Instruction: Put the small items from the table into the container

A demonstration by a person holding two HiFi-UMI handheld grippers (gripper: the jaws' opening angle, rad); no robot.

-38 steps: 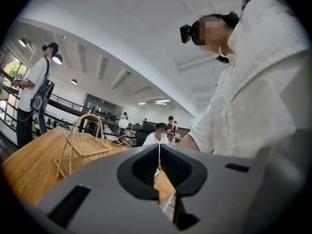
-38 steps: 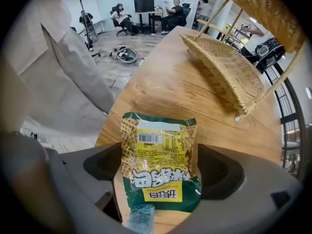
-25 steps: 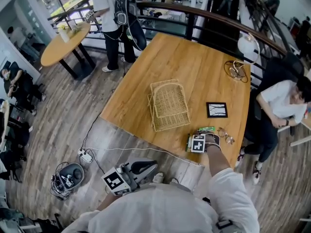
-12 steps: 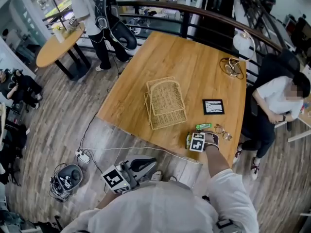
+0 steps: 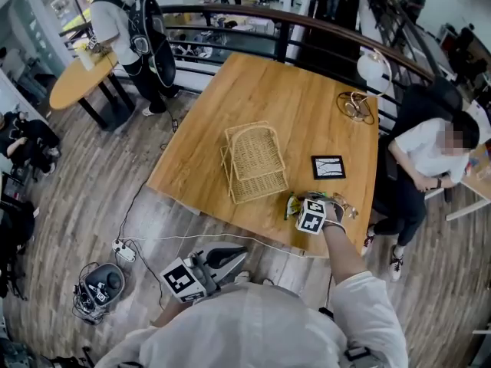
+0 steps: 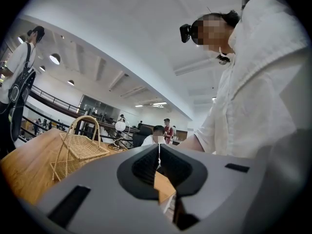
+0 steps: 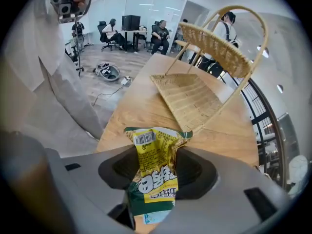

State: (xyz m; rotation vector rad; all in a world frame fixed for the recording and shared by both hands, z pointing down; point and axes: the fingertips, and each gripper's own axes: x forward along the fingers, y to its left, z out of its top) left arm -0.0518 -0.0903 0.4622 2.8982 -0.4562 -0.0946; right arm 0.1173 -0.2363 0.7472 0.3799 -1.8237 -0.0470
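Observation:
A yellow-green snack packet (image 7: 153, 150) stands crumpled between the jaws of my right gripper (image 7: 157, 179), which are closing on it and press its sides. In the head view that right gripper (image 5: 301, 209) holds the packet (image 5: 292, 205) just above the wooden table (image 5: 307, 106) near its front edge, a little right of the wicker basket (image 5: 253, 162). The basket (image 7: 195, 94) shows beyond the packet, handle upright. My left gripper (image 5: 234, 257) hangs below the table edge, shut and holding nothing. Its left gripper view shows the left gripper (image 6: 158, 172) with its jaws together, the basket (image 6: 78, 152) to the left.
A black-framed card (image 5: 327, 167) and a pair of glasses (image 5: 349, 208) lie right of the basket. A coiled cable (image 5: 353, 107) and a white lamp (image 5: 372, 71) are at the far right corner. A person (image 5: 430, 159) sits at the table's right side.
My right gripper has risen off the table with the snack packet, its jaws closing on it, and has shifted slightly toward the basket. The left gripper has stayed put.

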